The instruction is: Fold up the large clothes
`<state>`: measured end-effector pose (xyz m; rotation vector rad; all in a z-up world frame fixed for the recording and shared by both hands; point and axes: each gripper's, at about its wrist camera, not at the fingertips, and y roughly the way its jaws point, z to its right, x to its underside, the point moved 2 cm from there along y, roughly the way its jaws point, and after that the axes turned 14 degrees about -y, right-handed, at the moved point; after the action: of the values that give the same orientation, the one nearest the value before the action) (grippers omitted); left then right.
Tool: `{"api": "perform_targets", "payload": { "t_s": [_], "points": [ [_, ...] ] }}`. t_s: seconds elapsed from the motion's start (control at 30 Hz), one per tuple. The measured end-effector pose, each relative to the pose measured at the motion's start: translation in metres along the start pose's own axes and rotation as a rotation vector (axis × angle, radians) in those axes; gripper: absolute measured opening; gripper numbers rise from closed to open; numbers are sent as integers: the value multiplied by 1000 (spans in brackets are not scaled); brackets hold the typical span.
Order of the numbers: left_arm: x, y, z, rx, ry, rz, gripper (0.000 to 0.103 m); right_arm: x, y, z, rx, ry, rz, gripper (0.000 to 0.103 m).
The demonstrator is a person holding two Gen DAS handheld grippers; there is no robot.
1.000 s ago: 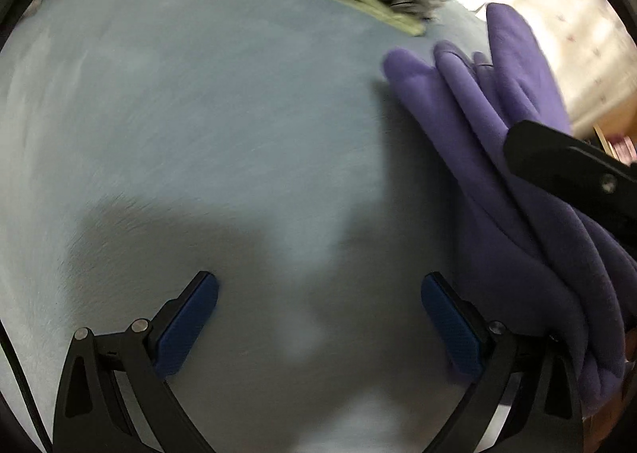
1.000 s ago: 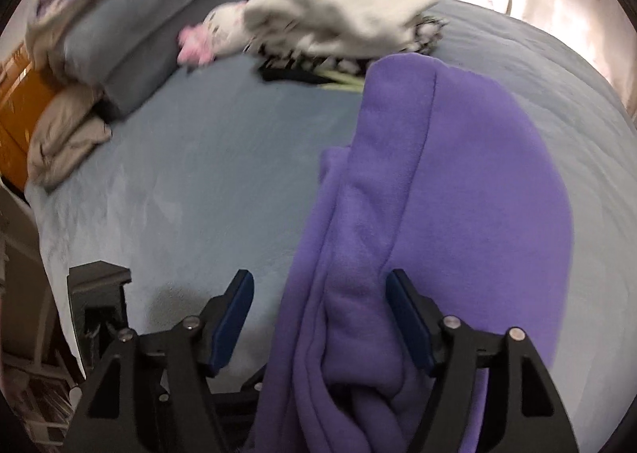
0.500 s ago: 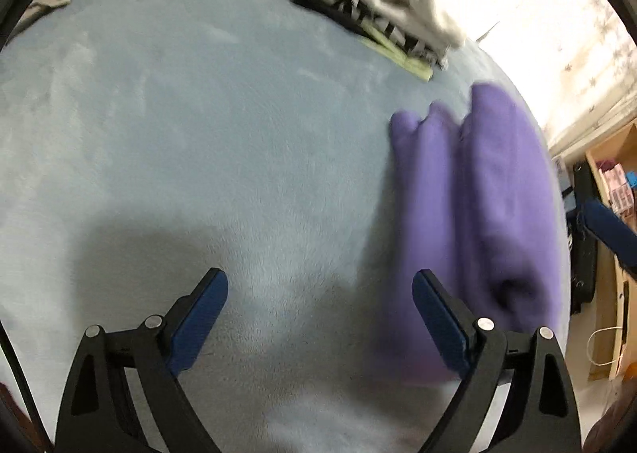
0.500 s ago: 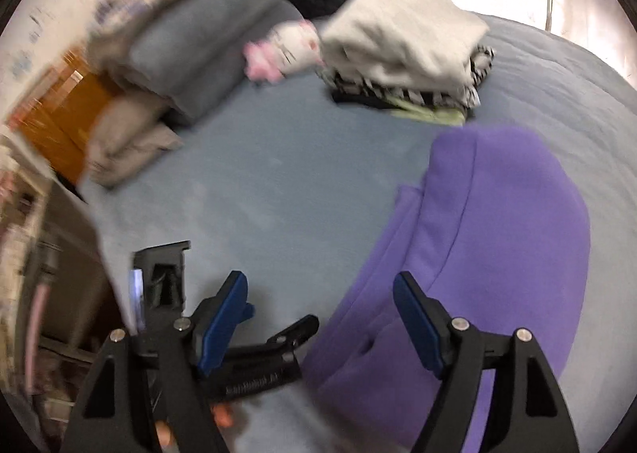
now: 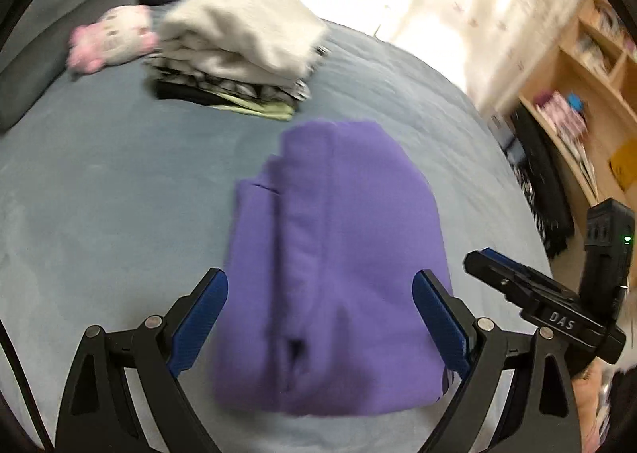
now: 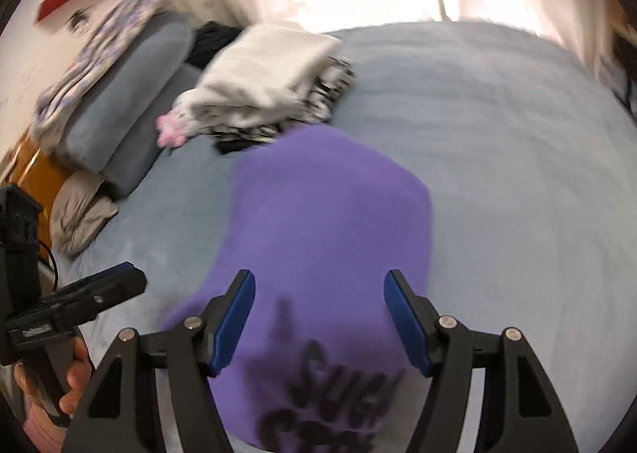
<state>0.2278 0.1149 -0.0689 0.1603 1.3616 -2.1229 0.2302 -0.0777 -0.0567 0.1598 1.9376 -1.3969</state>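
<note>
The purple garment lies folded into a thick, compact bundle on the blue-grey bed cover, just short of the stack of folded clothes at the far side. Judged from its look, it is soft fleece: light, limp, not fragile, likely to sag and unfold if lifted by one edge. The layered folds along its left side offer the firmest hold; a grip across the whole bundle from both sides would keep it together (dark lettering shows on its near end in the right view).

The left gripper hangs above the near end of the bundle, jaws spread wide and holding nothing. The right gripper is likewise above the near end, over the lettering; its jaws are closing, with nothing between the pads but the cloth below, untouched. Both views are blurred.
</note>
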Motion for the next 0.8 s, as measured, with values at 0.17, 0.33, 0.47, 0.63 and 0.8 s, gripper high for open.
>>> {"api": "perform_targets", "payload": {
  "t_s": [0.17,0.33,0.47,0.63,0.8],
  "points": [
    [0,40,-5,6,-7,-148,93,23,11,26,-78,87,4,67],
    [-11,83,-23,22,-54,-265,93,27,21,31,-130,130,18,67],
    [-11,117,-31,115,-133,-368,90,30,34,31,-140,151,5,67],
    [-15,103,-16,166,-90,-273,19,31,37,27,-127,135,15,68],
    [-11,51,2,128,29,-119,16,23,39,7,-122,49,14,69]
  ]
}}
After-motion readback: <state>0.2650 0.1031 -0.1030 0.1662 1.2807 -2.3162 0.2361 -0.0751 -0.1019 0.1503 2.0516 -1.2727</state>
